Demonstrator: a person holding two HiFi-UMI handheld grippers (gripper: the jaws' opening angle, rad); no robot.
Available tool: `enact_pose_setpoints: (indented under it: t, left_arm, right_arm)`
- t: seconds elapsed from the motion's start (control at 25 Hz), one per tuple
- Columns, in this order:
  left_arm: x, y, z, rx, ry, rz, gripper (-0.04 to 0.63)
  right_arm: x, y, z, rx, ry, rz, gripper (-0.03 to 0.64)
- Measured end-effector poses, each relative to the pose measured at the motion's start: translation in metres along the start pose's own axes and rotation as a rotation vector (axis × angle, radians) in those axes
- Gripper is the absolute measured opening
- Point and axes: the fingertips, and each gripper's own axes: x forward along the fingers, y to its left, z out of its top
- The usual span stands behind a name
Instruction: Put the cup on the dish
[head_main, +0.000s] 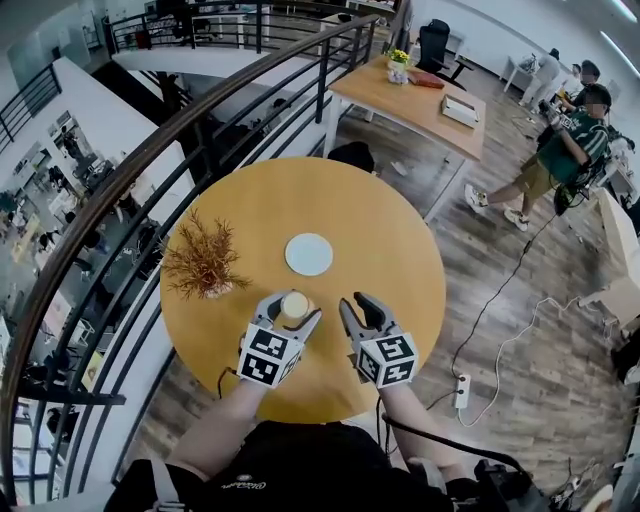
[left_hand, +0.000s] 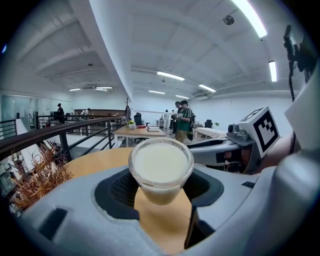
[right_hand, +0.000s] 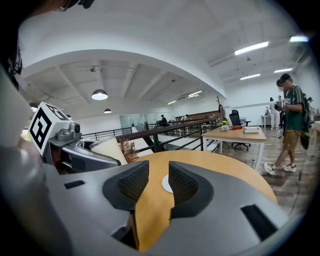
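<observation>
Head view: left gripper (head_main: 293, 310) clenched on small clear plastic cup (head_main: 295, 302) of creamy white liquid, pads pressing both sides. Cup over round wooden table (head_main: 400, 260), near flat white round dish (head_main: 308, 254) but apart from it, on person's side. Just beside, right gripper (head_main: 355, 303), jaws slightly parted, nothing between them. At table's left edge, dried brown plant sprig (head_main: 200, 262).

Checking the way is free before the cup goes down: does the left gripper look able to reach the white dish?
Probably yes. Only bare table lies between the left gripper, shut on the cup, and the dish; the plant and the right gripper stand off to the sides.
</observation>
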Motion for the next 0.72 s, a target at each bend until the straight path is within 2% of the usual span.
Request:
enact_pose_setpoints:
  t: [0.36, 0.72]
  left_arm:
    - [0.018, -0.007, 0.003, 0.002, 0.03, 0.029, 0.256]
    - [0.018, -0.007, -0.009, -0.009, 0.047, 0.043, 0.256]
  right_arm:
    - [0.0, -0.029, -0.005, 0.041, 0.004, 0.011, 0.109]
    - [0.009, -0.023, -0.013, -0.004, 0.013, 0.03, 0.107]
